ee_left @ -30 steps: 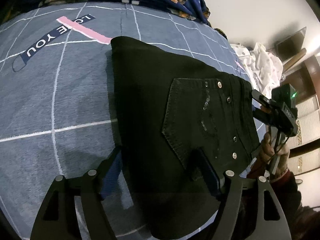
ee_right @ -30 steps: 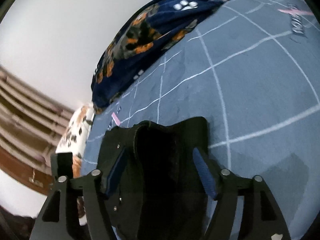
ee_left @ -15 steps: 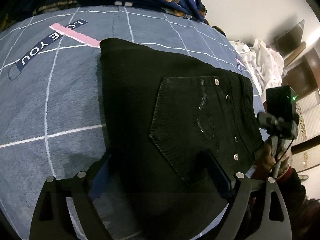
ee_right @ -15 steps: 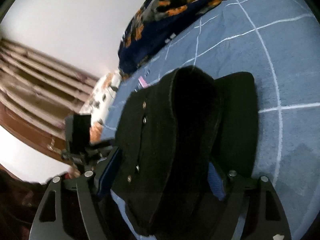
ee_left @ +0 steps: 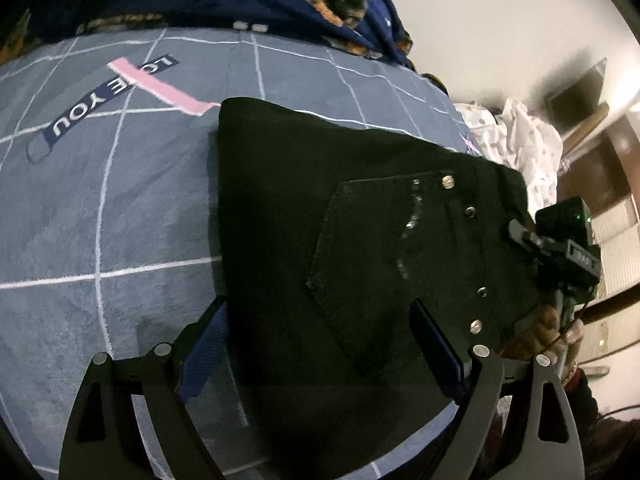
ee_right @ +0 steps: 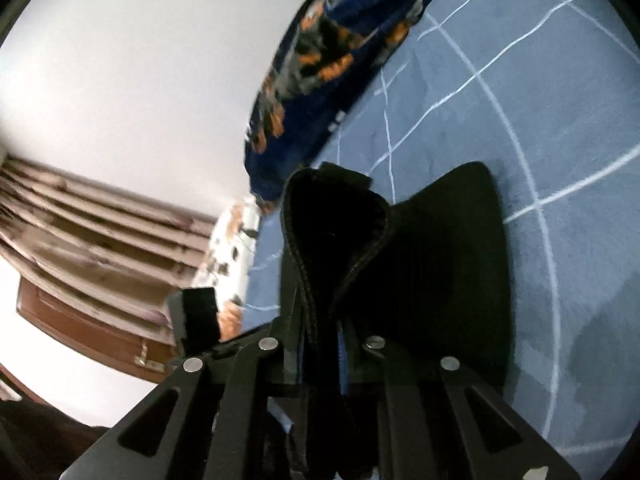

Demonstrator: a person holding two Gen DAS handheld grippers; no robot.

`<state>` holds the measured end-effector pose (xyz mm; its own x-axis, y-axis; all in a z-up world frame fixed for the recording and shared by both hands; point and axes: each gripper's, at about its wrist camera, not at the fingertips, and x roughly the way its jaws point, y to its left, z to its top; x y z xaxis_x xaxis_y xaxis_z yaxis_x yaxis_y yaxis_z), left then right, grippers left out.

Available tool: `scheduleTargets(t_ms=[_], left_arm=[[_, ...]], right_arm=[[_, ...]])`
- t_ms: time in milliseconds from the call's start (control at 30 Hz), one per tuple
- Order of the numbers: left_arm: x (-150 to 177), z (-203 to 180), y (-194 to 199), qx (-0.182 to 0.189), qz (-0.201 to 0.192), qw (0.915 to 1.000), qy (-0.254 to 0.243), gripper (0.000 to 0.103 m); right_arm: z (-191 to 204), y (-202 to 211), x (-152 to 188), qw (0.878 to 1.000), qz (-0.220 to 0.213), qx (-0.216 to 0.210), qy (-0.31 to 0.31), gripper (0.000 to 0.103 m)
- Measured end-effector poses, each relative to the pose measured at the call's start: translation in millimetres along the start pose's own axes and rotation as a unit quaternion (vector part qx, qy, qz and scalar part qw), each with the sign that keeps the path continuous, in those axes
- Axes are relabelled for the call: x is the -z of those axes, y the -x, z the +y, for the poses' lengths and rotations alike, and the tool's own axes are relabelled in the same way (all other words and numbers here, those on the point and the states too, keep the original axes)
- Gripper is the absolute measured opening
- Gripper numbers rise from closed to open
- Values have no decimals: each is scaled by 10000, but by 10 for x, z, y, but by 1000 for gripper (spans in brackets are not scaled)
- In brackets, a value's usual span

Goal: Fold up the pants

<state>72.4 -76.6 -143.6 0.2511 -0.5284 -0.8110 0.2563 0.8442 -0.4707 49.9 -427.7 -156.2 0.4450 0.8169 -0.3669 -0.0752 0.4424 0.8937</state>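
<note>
Left gripper (ee_left: 320, 336) is seen spread wide above black pants (ee_left: 360, 240), which are laid folded on the blue bedspread (ee_left: 100, 220). Right gripper (ee_right: 324, 344) is shown clamped on the pants' raised waistband (ee_right: 332, 240).

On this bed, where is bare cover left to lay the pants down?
Bare grey cover lies left of the black pants, below the LOVE YOU print. Another strip runs between the pants and the dark floral blanket. The right edge is crowded: white clothes and the right tool.
</note>
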Motion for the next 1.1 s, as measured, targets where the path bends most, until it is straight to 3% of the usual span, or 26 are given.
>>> scheduleTargets(t_ms=[133,267,400,533,733,933,1033,1100], left_arm=[[7,-72,-62,-27,46,9998,-193,89],[42,-52,-149,-45,157,9997,-153,89],[60,-2,-151,-68,146,9998,-71,89],[57,39,-148,-95,112,9999,-74,89],[43,43,-176,-133,99,9997,-164,89],[50,37,-175,-123,82,9997,-177,89],[37,53,-161,-81,116,9998,-118,89],[37,67,-144,-17,97,9999,-54,89]], right_arm=[[-241,187,28,9990,-234,84,-378,12],[-570,146,75,9954,-114,-118,-942,12],[-603,122,81,9931,-137,-309,-1121,12],[-607,103,80,9914,-180,-437,-1217,12],[-691,90,94,9927,-97,-251,-1179,13],[-580,162,109,9954,-52,58,-954,24],[-475,359,129,9953,-308,306,-862,28],[-387,584,204,9944,-527,124,-905,28]])
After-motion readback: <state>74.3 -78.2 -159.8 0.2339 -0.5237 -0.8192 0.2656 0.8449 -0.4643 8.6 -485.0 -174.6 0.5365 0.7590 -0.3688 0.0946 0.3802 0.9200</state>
